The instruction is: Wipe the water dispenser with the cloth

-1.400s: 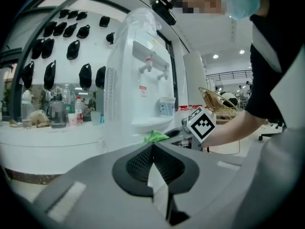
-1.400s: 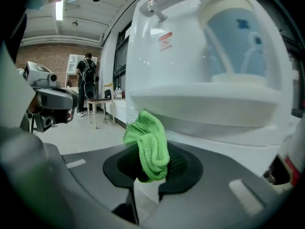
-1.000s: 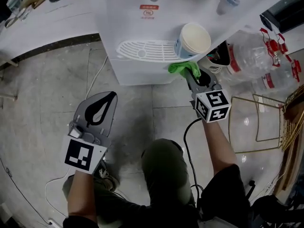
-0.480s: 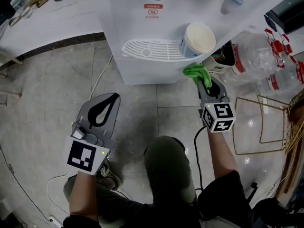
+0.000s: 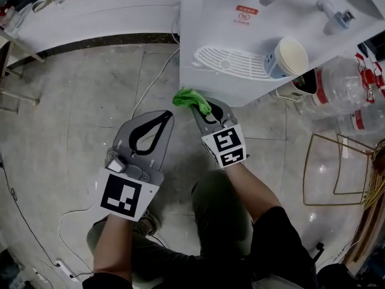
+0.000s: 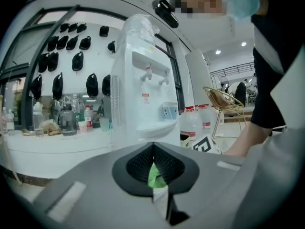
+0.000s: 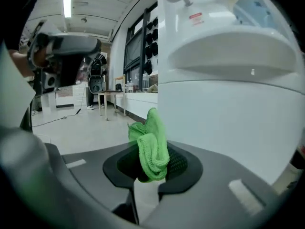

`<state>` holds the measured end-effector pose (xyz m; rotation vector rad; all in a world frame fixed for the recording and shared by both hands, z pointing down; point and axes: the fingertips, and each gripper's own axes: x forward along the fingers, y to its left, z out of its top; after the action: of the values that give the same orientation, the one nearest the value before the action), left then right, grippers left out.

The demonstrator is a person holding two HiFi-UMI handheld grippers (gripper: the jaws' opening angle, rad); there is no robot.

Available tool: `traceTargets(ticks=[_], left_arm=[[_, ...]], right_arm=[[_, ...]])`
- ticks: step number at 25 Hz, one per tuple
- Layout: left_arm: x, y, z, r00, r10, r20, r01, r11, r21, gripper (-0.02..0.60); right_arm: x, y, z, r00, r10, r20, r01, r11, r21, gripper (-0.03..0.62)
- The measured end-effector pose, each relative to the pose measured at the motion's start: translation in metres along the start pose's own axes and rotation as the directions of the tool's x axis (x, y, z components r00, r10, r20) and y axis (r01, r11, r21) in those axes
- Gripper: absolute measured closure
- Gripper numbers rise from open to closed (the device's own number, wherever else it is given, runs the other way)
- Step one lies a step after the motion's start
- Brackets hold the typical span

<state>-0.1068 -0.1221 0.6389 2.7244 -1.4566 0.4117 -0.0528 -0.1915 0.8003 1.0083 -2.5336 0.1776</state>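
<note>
The white water dispenser point(image 5: 271, 17) stands on the tiled floor at the top of the head view, with a grated drip tray point(image 5: 231, 62). My right gripper point(image 5: 201, 106) is shut on a bunched green cloth point(image 5: 191, 99) that sits at the dispenser's lower left front corner. In the right gripper view the cloth point(image 7: 151, 144) sticks up between the jaws of my right gripper point(image 7: 151, 168), just left of the dispenser's body point(image 7: 228, 94). My left gripper point(image 5: 168, 114) is shut on nothing, a little left of the cloth and clear of the dispenser point(image 6: 143, 104).
A paper cup point(image 5: 287, 56) lies on its side at the tray's right end. Large water bottles point(image 5: 343, 89) and a gold wire frame point(image 5: 337, 167) stand at the right. A white cable point(image 5: 150, 86) runs over the floor at the left. A white counter point(image 5: 90, 11) is at the far left.
My right gripper carried the cloth leftward, from below the cup at the dispenser's right front to its left front corner. The left gripper stayed shut and now sits close beside it.
</note>
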Motion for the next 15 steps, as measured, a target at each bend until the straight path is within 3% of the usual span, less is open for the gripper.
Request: traceTargets(ticks=[6,15], left_arm=[[-0.009,0.001,-0.001,1.000,0.006,0.005,-0.006,1.000,0.006,0.580],[0.003,-0.008,-0.002,0.999,-0.036,0.015,0.036,0.999,0.034,0.580]], right_arm=[[0.040,-0.014,0.000,0.997,-0.063,-0.042,0.065,0.996,0.056,0.502],[0.005,-0.065,-0.026,0.985,-0.147,-0.087,0.154,0.985,0.074,0.502]])
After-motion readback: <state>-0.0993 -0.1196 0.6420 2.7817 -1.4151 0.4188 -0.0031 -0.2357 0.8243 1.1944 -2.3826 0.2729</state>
